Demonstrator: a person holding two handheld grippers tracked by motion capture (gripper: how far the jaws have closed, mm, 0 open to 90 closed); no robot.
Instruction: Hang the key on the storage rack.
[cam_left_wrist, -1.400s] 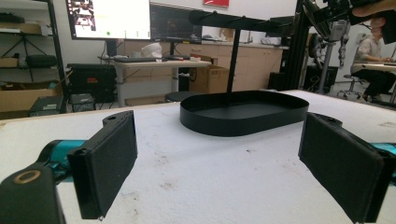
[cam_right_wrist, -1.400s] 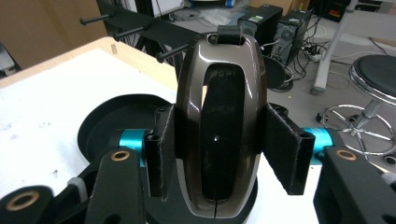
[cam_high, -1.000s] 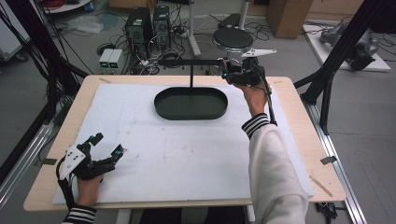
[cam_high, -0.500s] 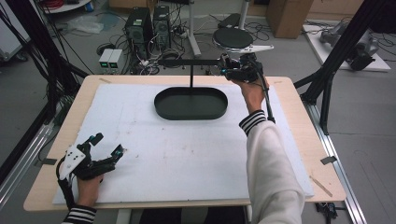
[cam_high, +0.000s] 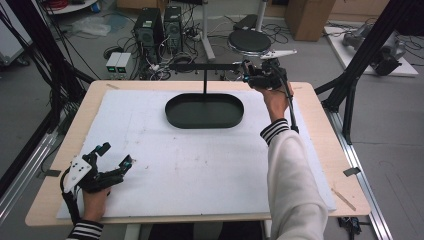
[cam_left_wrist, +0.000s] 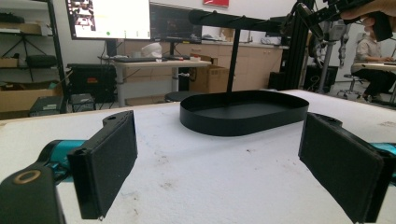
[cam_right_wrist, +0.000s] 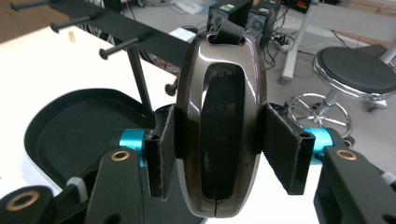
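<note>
1. Since earlier, we log little movement: right gripper (cam_right_wrist: 217, 154) still pinches a glossy brown oval case (cam_right_wrist: 217, 126) beside the black stand's crossbar (cam_high: 205, 66).
2. Left gripper (cam_high: 114, 156) rests spread on the white mat (cam_high: 200, 165).
3. We find no legible writing; the case's dark panel is unreadable.

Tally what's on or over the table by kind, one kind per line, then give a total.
Grippers: 2, the left gripper and the right gripper
Black stand with oval tray base: 1
Brown oval case clamped in the right gripper: 1
White mat: 1
Total: 5
</note>
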